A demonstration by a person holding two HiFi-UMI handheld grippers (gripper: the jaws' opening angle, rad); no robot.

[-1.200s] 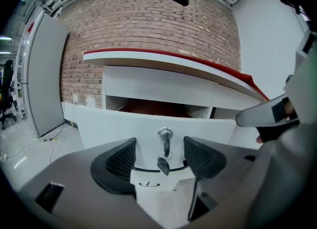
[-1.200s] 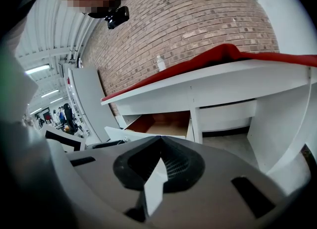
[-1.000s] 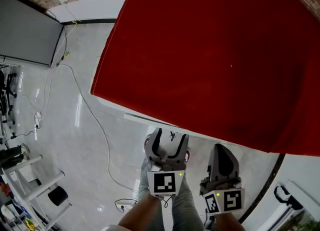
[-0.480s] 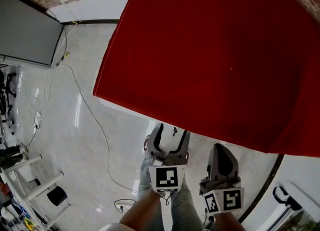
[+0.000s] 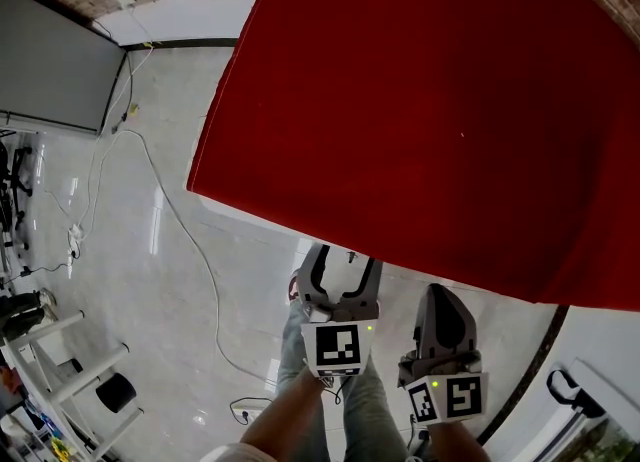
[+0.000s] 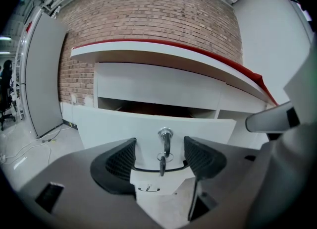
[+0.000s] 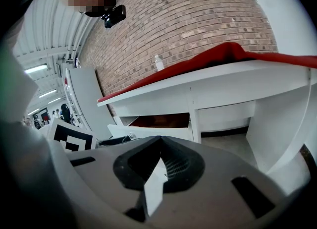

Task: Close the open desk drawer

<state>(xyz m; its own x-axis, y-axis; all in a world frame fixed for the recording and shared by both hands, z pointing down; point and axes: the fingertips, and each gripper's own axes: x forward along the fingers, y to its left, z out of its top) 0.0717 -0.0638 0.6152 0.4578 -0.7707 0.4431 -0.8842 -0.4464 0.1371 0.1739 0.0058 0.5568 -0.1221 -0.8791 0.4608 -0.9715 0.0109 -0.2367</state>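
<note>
Nearest, the right claw point(image 7: 161, 141) hangs pinched together on nothing, beside the left claw point(image 6: 159, 149), whose jaws stand apart, flanking a small metal key point(image 6: 165, 136) in the front of the white desk drawer point(image 6: 114, 129). That drawer juts open beneath the near edge of the red-clothed white worktop point(image 6: 148, 50), with a brown brick wall point(image 6: 148, 10) behind.

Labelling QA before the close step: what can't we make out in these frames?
- Head view: the red desk top hides how far the drawer is open.
- Left gripper view: the drawer's own front panel hides its inside.
- Right gripper view: the white item on the red top is too small to identify.
</note>
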